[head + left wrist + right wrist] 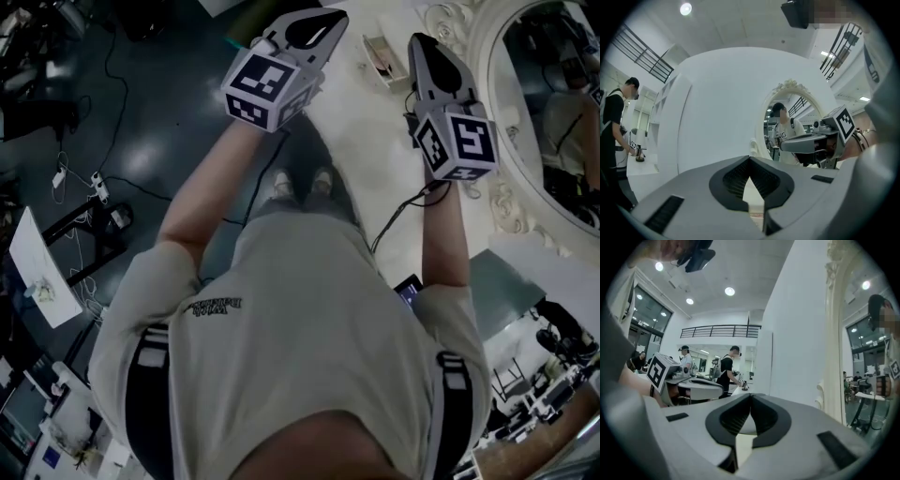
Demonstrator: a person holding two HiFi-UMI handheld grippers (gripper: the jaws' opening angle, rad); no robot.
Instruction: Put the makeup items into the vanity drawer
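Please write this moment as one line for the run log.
left gripper: jaws shut, empty | right gripper: jaws shut, empty | both: level, side by side, near the vanity mirror

An ornate mirror point(548, 103) stands just right of the right gripper point(424, 42), with a small box point(380, 58) on the vanity top point(366, 108) between the grippers. Open dark floor point(159, 103) lies left of the left gripper point(323, 23).
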